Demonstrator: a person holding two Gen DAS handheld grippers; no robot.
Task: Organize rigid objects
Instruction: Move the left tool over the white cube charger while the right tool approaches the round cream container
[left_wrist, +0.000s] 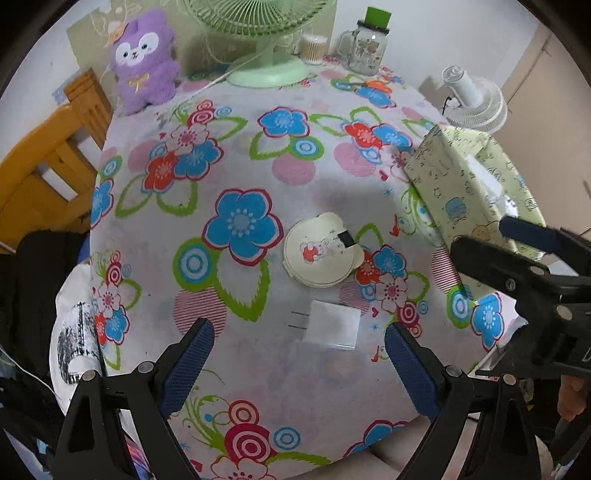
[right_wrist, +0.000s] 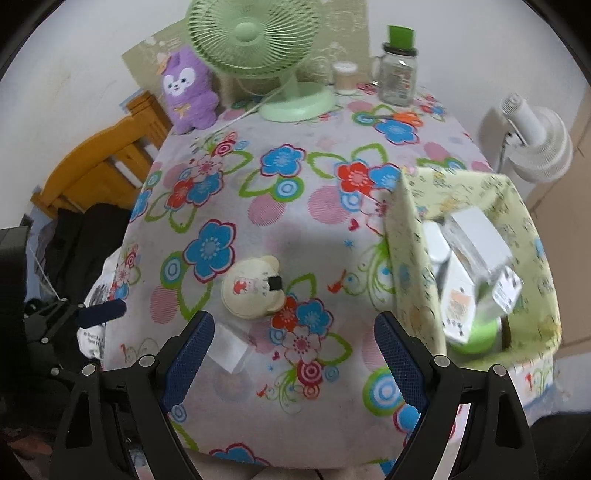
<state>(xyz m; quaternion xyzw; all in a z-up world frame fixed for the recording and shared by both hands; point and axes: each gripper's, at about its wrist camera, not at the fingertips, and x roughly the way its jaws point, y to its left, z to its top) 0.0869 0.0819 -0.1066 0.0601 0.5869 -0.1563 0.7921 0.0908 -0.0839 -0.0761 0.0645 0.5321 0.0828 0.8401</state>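
White charger (left_wrist: 334, 325) sits between my left gripper's (left_wrist: 299, 363) wide-open jaws, right gripper (right_wrist: 293, 349) also open, floral tablecloth (left_wrist: 236, 155) underneath.

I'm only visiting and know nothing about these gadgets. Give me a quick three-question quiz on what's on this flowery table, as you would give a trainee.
1. True or false: the left hand-held gripper is clamped on the white charger plug.
2. Which lies farther from the camera in the left wrist view: the charger plug or the cream bear-shaped case?
3. Multiple choice: the white boxes already put away sit in A) the glass mug, B) the green patterned fabric bin, C) the fan base.

Key:
1. False; its jaws are open and the plug lies between them on the tablecloth.
2. The bear-shaped case.
3. B.
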